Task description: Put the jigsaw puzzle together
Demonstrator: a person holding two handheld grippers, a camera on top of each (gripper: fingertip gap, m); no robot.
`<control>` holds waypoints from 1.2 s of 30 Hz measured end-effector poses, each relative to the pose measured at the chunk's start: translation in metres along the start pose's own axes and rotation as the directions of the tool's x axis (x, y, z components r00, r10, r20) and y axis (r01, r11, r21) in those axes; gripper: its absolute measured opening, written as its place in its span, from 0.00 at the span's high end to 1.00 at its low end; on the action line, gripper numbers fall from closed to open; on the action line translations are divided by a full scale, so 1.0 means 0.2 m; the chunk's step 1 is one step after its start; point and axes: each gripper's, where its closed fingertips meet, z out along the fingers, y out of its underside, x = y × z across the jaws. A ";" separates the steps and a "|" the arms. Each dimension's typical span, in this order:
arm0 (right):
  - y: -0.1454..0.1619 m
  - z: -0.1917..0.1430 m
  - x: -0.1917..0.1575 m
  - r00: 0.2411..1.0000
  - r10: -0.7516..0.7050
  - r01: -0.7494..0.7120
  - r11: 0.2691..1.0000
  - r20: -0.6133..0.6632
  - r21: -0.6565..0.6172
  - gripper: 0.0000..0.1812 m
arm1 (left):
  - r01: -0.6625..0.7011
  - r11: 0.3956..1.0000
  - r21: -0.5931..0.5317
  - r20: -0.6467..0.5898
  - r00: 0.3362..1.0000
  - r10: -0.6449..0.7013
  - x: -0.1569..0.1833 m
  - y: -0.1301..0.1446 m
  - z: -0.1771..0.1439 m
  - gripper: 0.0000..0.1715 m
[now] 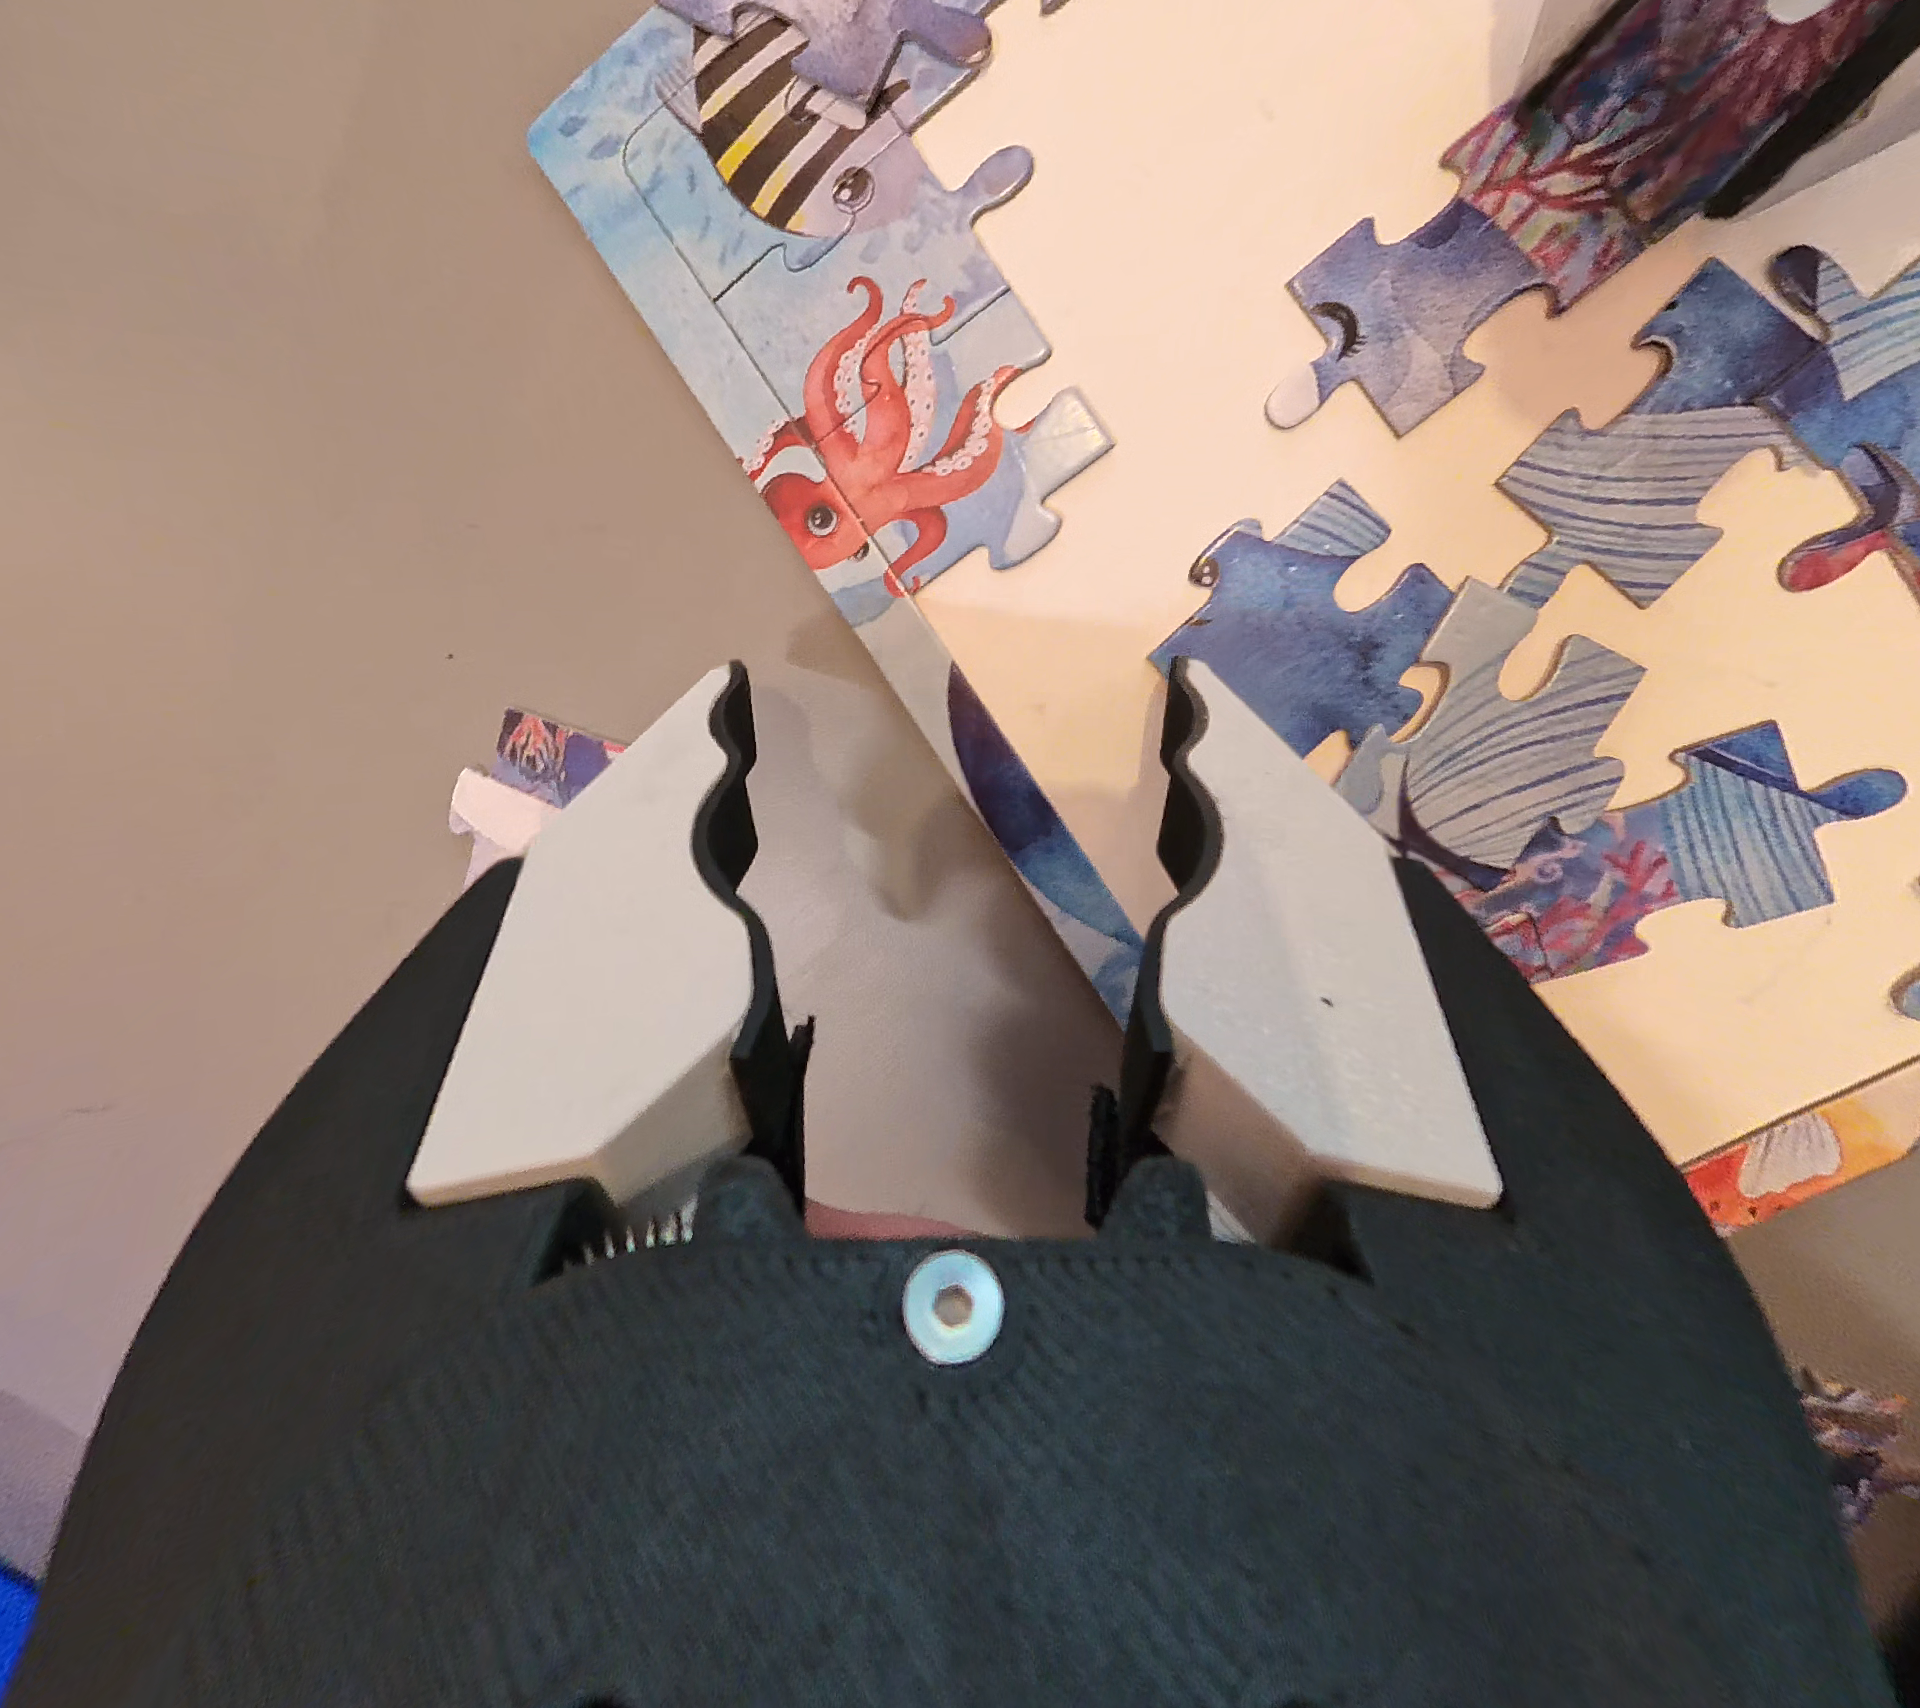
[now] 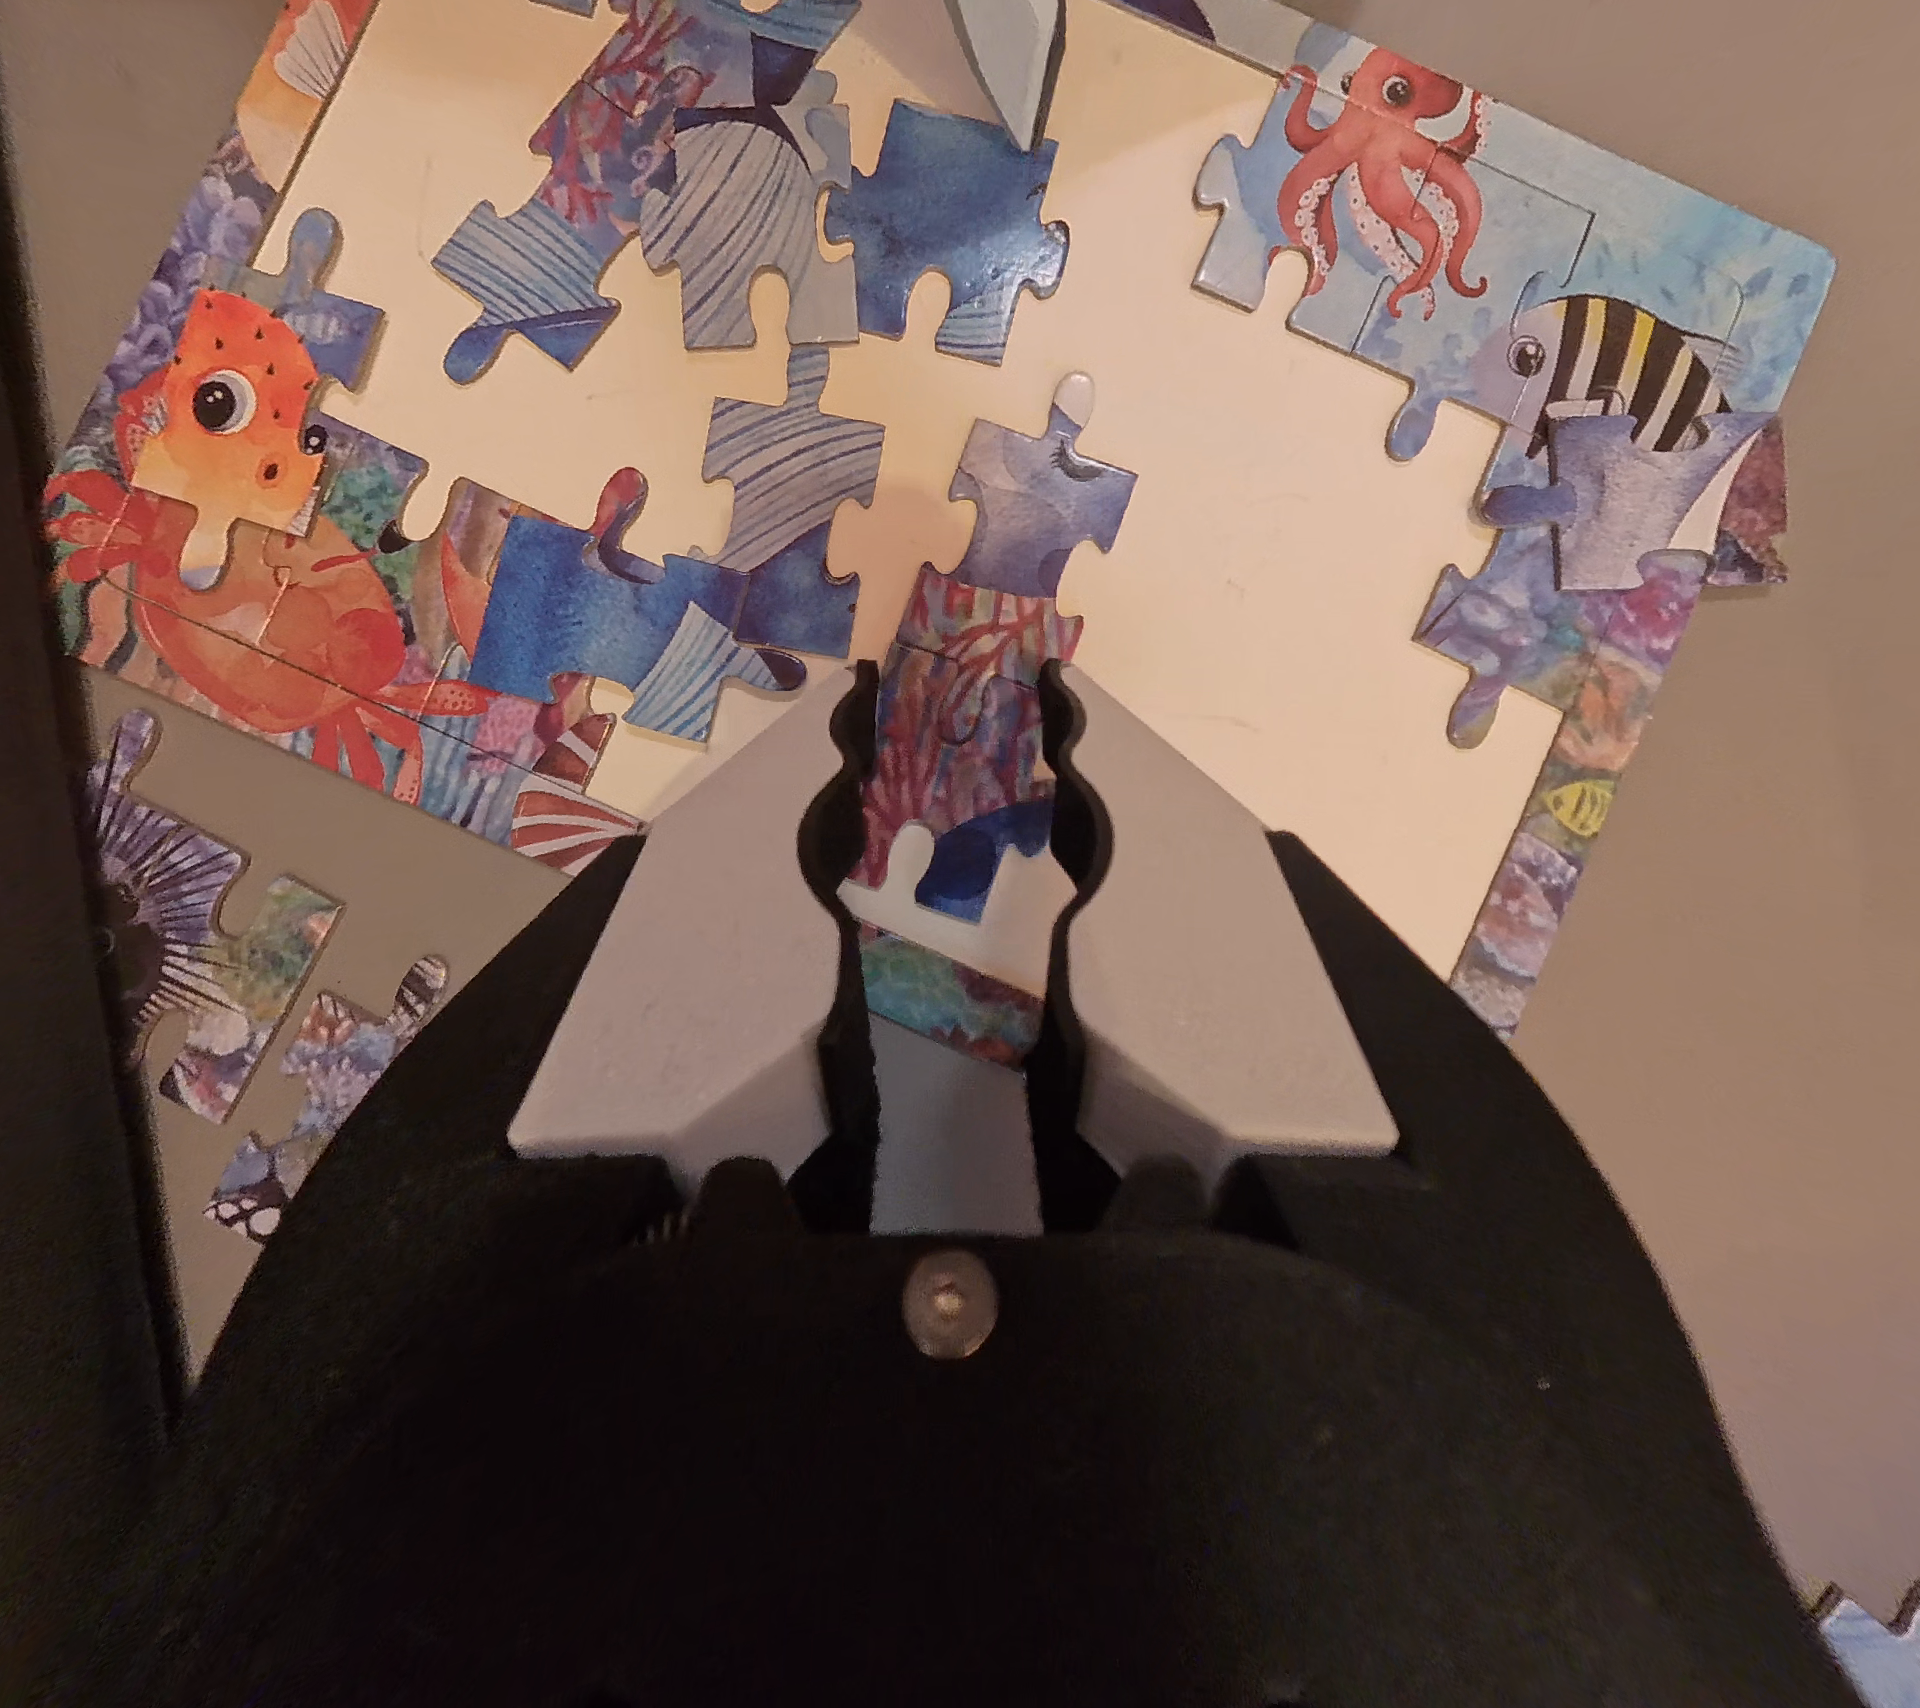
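The puzzle tray (image 2: 1247, 578) has a cream base and a printed sea-life frame; it also shows in the left wrist view (image 1: 1195, 152). Octopus pieces (image 2: 1371, 183) and striped-fish pieces (image 2: 1631, 359) sit joined at one corner. Striped and blue whale pieces (image 2: 748, 224) lie loosely in the middle. My right gripper (image 2: 958, 671) is closed around a red coral piece (image 2: 956, 754) lying on the tray, next to a purple eyelash piece (image 2: 1039, 505). My left gripper (image 1: 956, 671) is open and empty over the tray's edge, one fingertip (image 2: 1023, 120) touching a dark blue piece (image 2: 956, 224).
A purple piece (image 2: 1621, 505) lies loose on top of the striped fish. Several loose pieces (image 2: 218, 941) lie on the grey table beside the tray, and one (image 1: 540, 754) by my left gripper. A dark edge (image 2: 62, 827) borders the table.
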 end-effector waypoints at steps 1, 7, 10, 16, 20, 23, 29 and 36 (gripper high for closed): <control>0.00 0.00 0.00 1.000 0.001 -0.001 1.000 -0.003 0.001 0.83 | 0.004 1.000 -0.005 0.008 1.000 -0.004 -0.01 0.01 0.00 0.55; 0.00 0.01 0.01 1.000 0.010 -0.010 1.000 -0.013 -0.011 0.76 | 0.019 1.000 -0.020 0.017 1.000 -0.018 -0.03 0.04 0.00 0.55; 0.00 0.02 0.01 1.000 0.012 -0.013 1.000 -0.015 -0.016 0.77 | 0.023 1.000 -0.020 0.012 1.000 -0.023 -0.03 0.04 0.00 0.56; -0.01 0.02 0.00 1.000 0.019 -0.019 1.000 -0.013 -0.007 0.82 | 0.025 1.000 -0.016 0.003 1.000 -0.025 -0.02 0.03 0.00 0.55; -0.01 0.02 0.01 1.000 0.022 -0.022 1.000 -0.020 -0.007 0.82 | 0.021 1.000 -0.009 -0.006 1.000 -0.021 0.00 0.01 0.01 0.55; -0.01 0.02 0.01 0.999 0.023 -0.023 1.000 -0.022 -0.007 0.82 | 0.020 1.000 -0.009 -0.003 1.000 -0.020 0.00 0.01 0.01 0.55; -0.01 0.02 0.01 1.000 0.022 -0.022 1.000 -0.023 -0.007 0.82 | 0.020 1.000 -0.010 -0.001 1.000 -0.020 0.00 0.01 0.01 0.54; -0.01 0.01 0.03 0.999 0.029 -0.029 1.000 -0.030 0.000 0.82 | 0.016 1.000 -0.012 0.004 1.000 -0.016 0.00 0.02 0.01 0.54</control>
